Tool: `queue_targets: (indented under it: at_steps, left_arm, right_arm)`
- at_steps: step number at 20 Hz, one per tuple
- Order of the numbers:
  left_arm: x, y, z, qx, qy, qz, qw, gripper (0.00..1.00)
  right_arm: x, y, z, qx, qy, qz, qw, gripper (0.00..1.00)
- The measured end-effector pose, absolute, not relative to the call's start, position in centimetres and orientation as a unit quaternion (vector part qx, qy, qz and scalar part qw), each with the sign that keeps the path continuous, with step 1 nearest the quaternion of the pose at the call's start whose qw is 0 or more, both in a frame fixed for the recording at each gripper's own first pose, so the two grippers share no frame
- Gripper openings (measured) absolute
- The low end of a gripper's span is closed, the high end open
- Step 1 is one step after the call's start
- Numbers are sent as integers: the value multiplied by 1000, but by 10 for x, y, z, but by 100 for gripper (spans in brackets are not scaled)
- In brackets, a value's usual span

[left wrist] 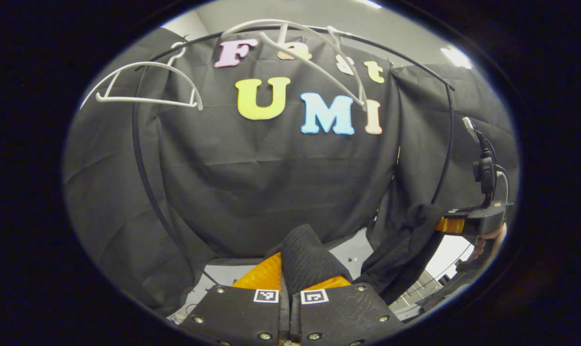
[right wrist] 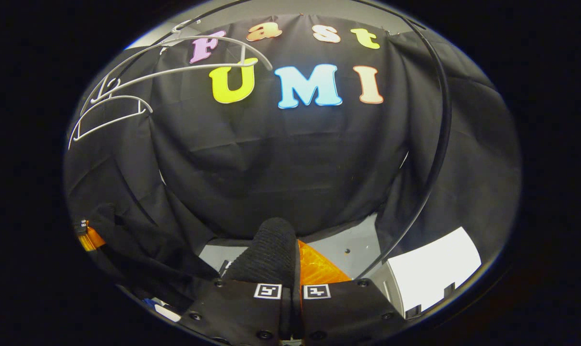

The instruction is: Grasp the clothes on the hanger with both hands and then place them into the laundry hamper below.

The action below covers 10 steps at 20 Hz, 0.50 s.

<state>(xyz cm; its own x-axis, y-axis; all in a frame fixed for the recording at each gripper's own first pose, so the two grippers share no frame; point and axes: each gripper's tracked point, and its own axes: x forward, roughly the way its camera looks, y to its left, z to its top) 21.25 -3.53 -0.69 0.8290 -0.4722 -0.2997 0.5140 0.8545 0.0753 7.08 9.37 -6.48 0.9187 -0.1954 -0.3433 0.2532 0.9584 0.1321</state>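
Both views are dim, the black cloth wall (left wrist: 271, 182) swallowing most light. Ceiling lamps (left wrist: 456, 56) glare at the upper right of the left gripper view, and a white panel (right wrist: 434, 269) blows out at lower right of the right gripper view. Fisheye bending curves the rail (right wrist: 439, 120) and hangers (left wrist: 141, 86); edges soften

In the left gripper view, the black ribbed knit garment (left wrist: 309, 259) covers the fingertips of the left tool (left wrist: 290, 288) at bottom centre. At the right edge, the right tool (left wrist: 456, 223) is half buried in the garment, its holder's hand (left wrist: 487, 242) cut off.
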Motion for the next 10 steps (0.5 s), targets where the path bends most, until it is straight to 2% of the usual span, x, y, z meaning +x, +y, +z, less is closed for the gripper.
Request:
queue_targets:
  at_steps: [4, 10]
  left_arm:
    - [207, -33, -50, 97, 182, -261, 943, 2]
    - [211, -27, -90, 101, 232, -248, 935, 2]
  right_arm:
    - [68, 106, -94, 125, 204, -119, 964, 3]
    - [70, 114, -118, 118, 244, -116, 956, 3]
